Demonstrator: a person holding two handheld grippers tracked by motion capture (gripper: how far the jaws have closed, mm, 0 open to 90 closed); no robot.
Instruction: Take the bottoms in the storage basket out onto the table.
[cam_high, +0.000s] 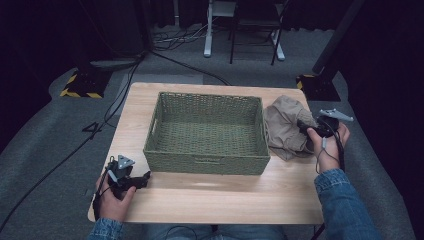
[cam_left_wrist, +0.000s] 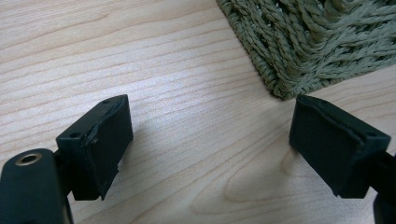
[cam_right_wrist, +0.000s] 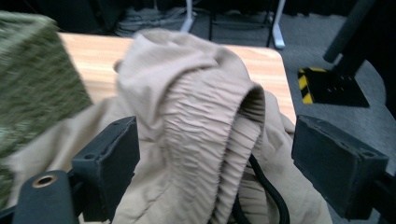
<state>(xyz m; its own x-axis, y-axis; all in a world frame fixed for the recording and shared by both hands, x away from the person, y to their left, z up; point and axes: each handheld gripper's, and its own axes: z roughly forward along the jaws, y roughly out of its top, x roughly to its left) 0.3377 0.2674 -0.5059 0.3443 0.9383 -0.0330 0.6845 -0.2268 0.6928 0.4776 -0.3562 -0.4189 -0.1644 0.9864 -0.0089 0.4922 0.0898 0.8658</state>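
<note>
Pale wood-grain laminate covers the table (cam_high: 215, 195), a rounded-corner rectangle standing on grey carpet in a dark room.

Nearest, at the table's front left corner, the person's left hand (cam_high: 112, 197) holds the left gripper (cam_high: 142, 179), a black body topped by a grey three-cornered plate, its tips pointing toward the basket's near left corner. In the left gripper view its two blocky black jaws stand wide apart with nothing between them, bare wavy-grained wood under them and the basket's corner just beyond.

Mid-table sits the woven basket (cam_high: 207, 162), a rectangular olive-green tray of twisted cord with upright walls, a slot handle in its left wall and an open-weave floor. In the left gripper view the cord reads as thick, rope-like plaits.

To the right, a denim sleeve (cam_high: 345, 200) leads to the right hand (cam_high: 327, 145), which holds the right gripper (cam_high: 302, 125) against the beige cloth garment (cam_high: 285, 127). That garment lies crumpled on the table, touching the basket's right wall. In the right gripper view the jaws are spread wide on either side of a gathered, ribbed elastic band (cam_right_wrist: 215, 135) that humps up between them; the fabric around it is soft and matte, and a black cord (cam_right_wrist: 266, 186) runs below.

Farther off, white desk legs (cam_high: 207, 30) and loose cables (cam_high: 175, 37) lie on the carpet, with yellow-and-black striped stand bases (cam_high: 80, 85) at either side.
</note>
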